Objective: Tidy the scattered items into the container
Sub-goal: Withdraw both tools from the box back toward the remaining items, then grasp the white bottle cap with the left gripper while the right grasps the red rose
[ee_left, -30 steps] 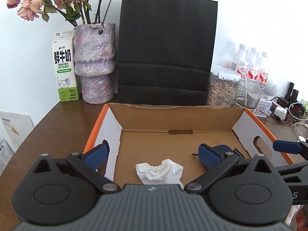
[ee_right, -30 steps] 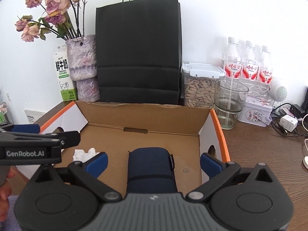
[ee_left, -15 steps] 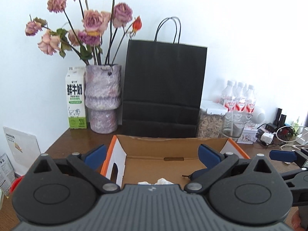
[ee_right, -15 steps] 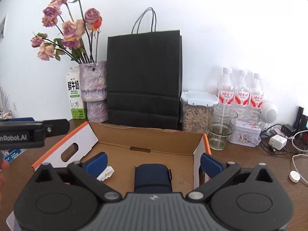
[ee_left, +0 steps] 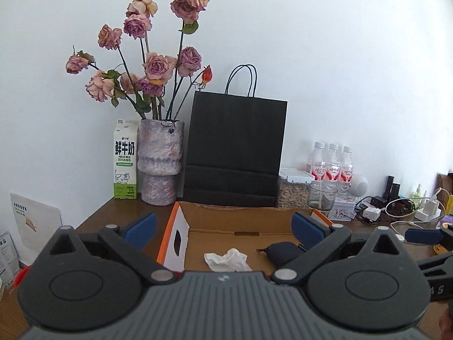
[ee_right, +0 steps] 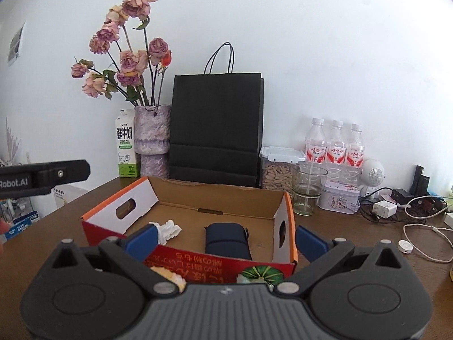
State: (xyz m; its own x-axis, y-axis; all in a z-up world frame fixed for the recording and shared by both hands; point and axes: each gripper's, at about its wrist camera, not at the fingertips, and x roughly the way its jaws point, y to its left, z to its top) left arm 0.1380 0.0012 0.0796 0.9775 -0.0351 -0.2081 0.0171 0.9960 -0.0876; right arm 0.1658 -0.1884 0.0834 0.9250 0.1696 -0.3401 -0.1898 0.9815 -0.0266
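Brown wooden table (ee_right: 354, 243) against a white wall, cardboard box (ee_right: 226, 198) in the middle. Printed red front of the box seen only by the right wrist view; behind it, black paper bag (ee_left: 235, 153). Inside the box: dark blue pouch (ee_right: 226, 240), crumpled tissue (ee_left: 226, 259). Left gripper (ee_left: 223, 228) and right gripper (ee_right: 225, 240) both spread wide, empty, short of the box.

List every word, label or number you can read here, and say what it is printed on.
"鲜牛奶" and "FRESH MILK": milk carton.
"Robot.AI", start cut off at the frame edge: left claw's arm.
Yellow characters, upside down, too blurred to read: red front wall of the cardboard box.
Red labels, script too small to read: three water bottles.
Print too small to read: packets at the left edge.
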